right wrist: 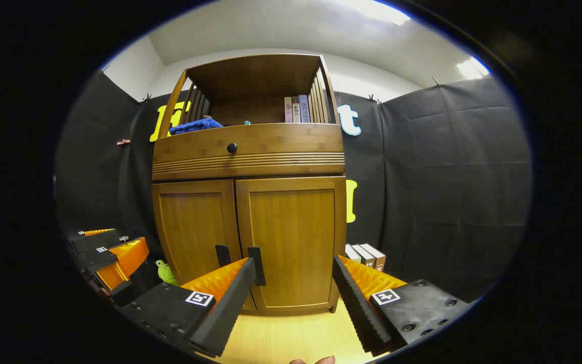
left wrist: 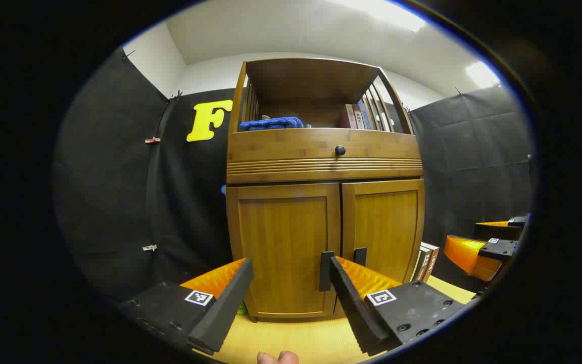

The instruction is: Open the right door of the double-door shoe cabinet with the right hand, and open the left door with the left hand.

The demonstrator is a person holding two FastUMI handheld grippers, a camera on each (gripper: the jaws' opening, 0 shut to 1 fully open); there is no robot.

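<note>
The shoe cabinet (left wrist: 324,202) is seen standing on a pale wood-grain table (left wrist: 291,338), close against the black cloth wall. It is built of honey-toned, bamboo-like wood with a fine vertical grain. Both framed doors are shut: the left door (left wrist: 285,250) and the right door (right wrist: 293,242) meet at a narrow centre seam, each bearing a dark, flat, upright bar handle beside that seam, the left handle (left wrist: 326,271) and the right handle (right wrist: 256,266). Above the doors a drawer front (left wrist: 321,146) with horizontal ribbing and a round dark knob (left wrist: 340,150) is seen, and above that an open shelf with slatted sides.

The left gripper (left wrist: 286,298) is held spread wide before the left door, its fingers (left wrist: 223,303) ridged and wedge-shaped, one tip just beside the left handle; contact cannot be told. The right gripper (right wrist: 293,298) is likewise spread wide before the right door, one tip just beside the right handle.

On the shelf a crumpled blue cloth (left wrist: 271,123) and upright books (right wrist: 296,109) are kept. More books (right wrist: 367,255) stand beside the cabinet's right flank, and a small green toy (right wrist: 165,273) is seen at its left flank. Bare tabletop lies in front of the doors.
</note>
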